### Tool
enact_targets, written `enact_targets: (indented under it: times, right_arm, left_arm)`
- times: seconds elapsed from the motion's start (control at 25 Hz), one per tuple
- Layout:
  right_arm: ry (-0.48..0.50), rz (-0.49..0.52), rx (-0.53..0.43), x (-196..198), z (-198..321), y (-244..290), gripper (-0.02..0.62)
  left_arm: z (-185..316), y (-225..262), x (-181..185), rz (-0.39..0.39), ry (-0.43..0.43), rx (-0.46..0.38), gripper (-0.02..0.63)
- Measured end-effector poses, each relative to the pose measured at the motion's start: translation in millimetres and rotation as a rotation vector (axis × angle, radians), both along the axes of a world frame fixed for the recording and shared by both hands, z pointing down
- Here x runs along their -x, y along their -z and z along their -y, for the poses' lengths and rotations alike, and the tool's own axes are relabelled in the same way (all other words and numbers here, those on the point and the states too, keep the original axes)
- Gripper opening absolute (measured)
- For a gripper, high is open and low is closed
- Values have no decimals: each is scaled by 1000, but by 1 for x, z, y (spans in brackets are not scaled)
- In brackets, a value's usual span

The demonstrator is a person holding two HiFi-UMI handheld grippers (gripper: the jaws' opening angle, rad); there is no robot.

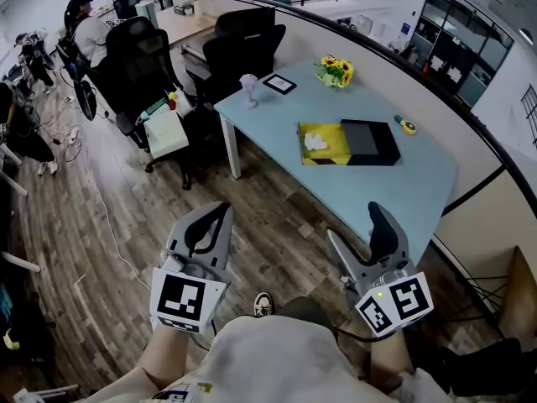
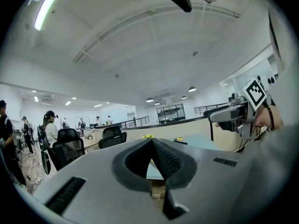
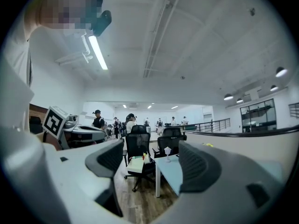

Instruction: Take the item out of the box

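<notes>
The box (image 1: 325, 144) lies open on the blue tabletop (image 1: 403, 187), its black lid (image 1: 370, 141) alongside and the white item (image 1: 315, 141) resting in the yellow half. It is well apart from both tools, which are held low near the person's body.

The left tool (image 1: 220, 212) has its jaws pressed together on nothing, and the right tool (image 1: 357, 233) has its jaws spread, also empty.

The likely trouble is arriving with the left tool closed: it would shove the light box across the tabletop rather than steady it. The item looks soft (perhaps crumpled paper or cloth), so a shallow pinch could slip off or drag the box up too.

No brand or lettering is legible, only the square markers on the tools.
</notes>
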State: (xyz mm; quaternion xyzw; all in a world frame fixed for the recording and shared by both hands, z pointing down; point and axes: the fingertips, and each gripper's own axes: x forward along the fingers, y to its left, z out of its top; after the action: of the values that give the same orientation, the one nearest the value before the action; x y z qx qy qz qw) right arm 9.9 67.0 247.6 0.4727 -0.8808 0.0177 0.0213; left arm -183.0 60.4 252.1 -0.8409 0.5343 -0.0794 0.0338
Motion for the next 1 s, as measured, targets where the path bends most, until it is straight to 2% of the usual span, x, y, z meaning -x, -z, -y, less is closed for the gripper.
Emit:
enact_targets:
  times: [0.24,0.56,1.0]
  right_arm:
    - [-9,-43,18,6,32,-13,370]
    - [-21,-52,50,-7,90,-33,371]
    - [47,-45,144,-16,239,-77,380]
  left_arm:
    - [30,-10,2,-3,-19,17,3]
    - [85,-20,-13,6,-35,24,3]
    - [234,-44,-41,31,-30,103,3]
